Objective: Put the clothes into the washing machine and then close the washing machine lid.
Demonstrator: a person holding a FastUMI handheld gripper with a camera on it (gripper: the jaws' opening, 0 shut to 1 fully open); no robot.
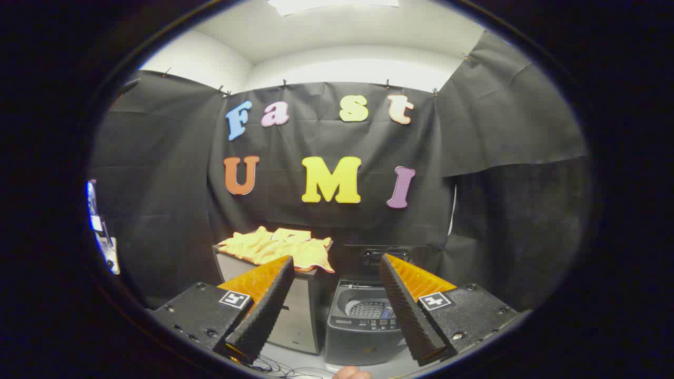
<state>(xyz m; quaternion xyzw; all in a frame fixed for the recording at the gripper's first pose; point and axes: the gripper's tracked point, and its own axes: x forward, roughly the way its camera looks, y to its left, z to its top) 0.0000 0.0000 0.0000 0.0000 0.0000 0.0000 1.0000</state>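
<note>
Clothes, a crumpled heap of yellow-orange fabric point(279, 247), lie on top of a small grey cabinet-like desk point(300, 310) in the lower middle of the frame, slightly left of centre. The heap sits beyond the gripper point(337, 271), well apart from it, just past the tip of the left finger, and one edge of the fabric hangs over the desk's front right corner. The gripper is wide open, its two ridged fingers spread apart with nothing between them and touching nothing. Just to the right of the desk stands a small grey top-loading washing machine point(363, 321), seen through the gap between the fingers, lower than the desk top. Its dark lid point(384, 254) is raised upright at the back, and the perforated drum shows inside. At the bottom centre of the frame, below the machine, a fingertip of a person's hand point(352, 373) peeks in.
</note>
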